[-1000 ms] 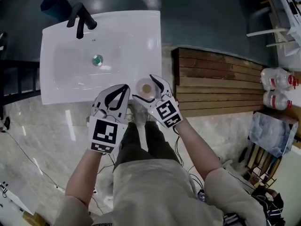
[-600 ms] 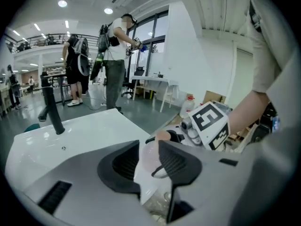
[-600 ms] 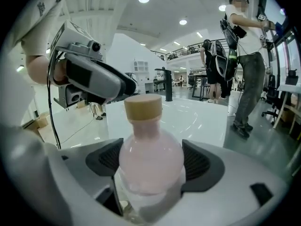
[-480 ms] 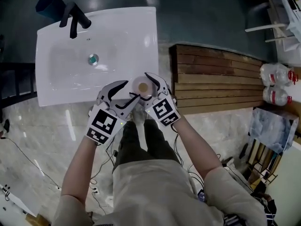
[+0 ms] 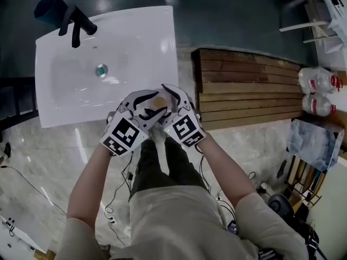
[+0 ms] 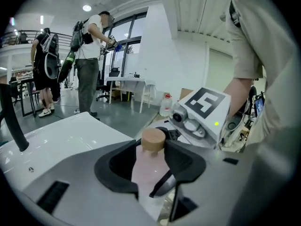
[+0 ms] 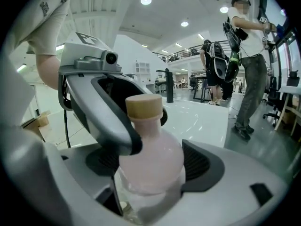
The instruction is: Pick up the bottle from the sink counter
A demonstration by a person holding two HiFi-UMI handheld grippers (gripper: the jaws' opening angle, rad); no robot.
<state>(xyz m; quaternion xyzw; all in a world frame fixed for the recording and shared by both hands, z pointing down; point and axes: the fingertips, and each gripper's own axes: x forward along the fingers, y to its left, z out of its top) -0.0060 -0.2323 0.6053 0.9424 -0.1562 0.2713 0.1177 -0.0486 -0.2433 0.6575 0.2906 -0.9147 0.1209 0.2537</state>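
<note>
Closest to me, the person's two bare forearms reach forward over pale trousers, each hand carrying a gripper. My left gripper point(image 6: 151, 160) has its dark pads closed on the shoulders of the bottle point(image 7: 151, 160), just under the tan cork-coloured cap point(image 5: 159, 101). My right gripper point(image 5: 166, 104) comes from the other side and is clamped on the round pink body lower down, so both tools grip the same bottle and their jaws overlap around it. The bottle stands upright between them at the front right corner of the white sink counter point(image 5: 59, 99); I cannot tell whether its base touches the surface. Beyond it lies the shallow basin with its green drain point(image 5: 101, 70), and at the far edge the black tap point(image 5: 76, 25). To the right, a wooden slatted platform point(image 5: 246, 88) lies on the marble floor point(image 5: 49, 156), with two clear jugs point(image 5: 317, 93) further off.
</note>
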